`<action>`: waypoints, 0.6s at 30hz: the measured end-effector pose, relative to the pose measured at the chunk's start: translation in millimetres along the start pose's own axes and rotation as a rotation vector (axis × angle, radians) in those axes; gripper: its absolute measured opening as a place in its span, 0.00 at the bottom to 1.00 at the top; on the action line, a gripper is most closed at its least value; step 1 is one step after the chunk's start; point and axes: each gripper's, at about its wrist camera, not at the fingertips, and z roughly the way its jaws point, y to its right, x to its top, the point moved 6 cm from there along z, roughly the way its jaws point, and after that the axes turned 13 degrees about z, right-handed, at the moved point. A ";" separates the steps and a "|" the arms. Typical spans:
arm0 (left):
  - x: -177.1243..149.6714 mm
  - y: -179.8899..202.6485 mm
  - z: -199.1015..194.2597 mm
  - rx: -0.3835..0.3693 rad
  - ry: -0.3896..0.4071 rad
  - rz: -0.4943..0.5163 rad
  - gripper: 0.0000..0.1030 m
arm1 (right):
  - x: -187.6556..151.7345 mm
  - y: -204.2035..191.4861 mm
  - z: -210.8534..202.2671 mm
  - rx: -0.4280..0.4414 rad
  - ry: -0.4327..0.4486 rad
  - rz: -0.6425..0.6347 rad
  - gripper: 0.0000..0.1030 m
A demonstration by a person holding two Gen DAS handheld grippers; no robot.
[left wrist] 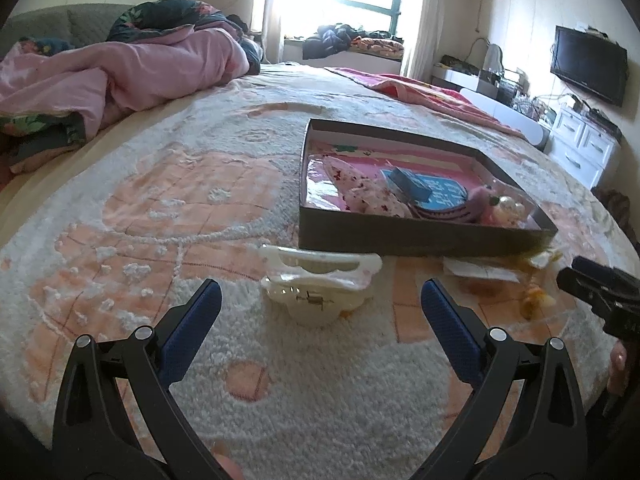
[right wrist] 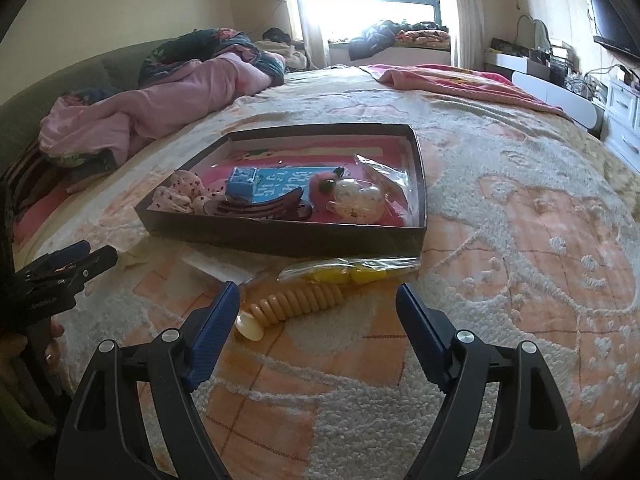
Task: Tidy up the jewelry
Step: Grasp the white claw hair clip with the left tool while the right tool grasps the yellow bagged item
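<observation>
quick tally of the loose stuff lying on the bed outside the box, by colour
white: 1, hair claw
yellow: 1, bagged item
beige: 1, ribbed clip
total: 3
All lie on the bedspread in front of the box. Left tongs and right tongs are both open, holding nothing.

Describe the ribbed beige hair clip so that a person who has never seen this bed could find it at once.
Start from the shallow dark box on the cream and orange blanket. Just in front of its near wall lies a clear bag with yellow pieces, and closer still the ribbed beige hair clip. Only it has stacked ridges ending in a smooth cream shell.
</observation>
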 end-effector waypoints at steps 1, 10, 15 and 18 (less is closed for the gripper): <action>0.6 -1.2 2.3 -0.003 -0.001 -0.005 0.89 | 0.6 0.8 0.8 0.002 -0.001 0.008 0.75; 2.9 -5.0 20.6 -0.014 -0.024 -0.035 0.89 | 11.5 14.8 10.6 -0.042 0.001 0.087 0.75; 2.4 -5.7 28.6 -0.028 -0.047 -0.038 0.89 | 15.9 17.9 23.3 -0.036 -0.031 0.149 0.75; 2.2 -6.8 33.9 -0.039 -0.071 -0.048 0.89 | 18.0 18.5 30.8 -0.032 -0.053 0.189 0.75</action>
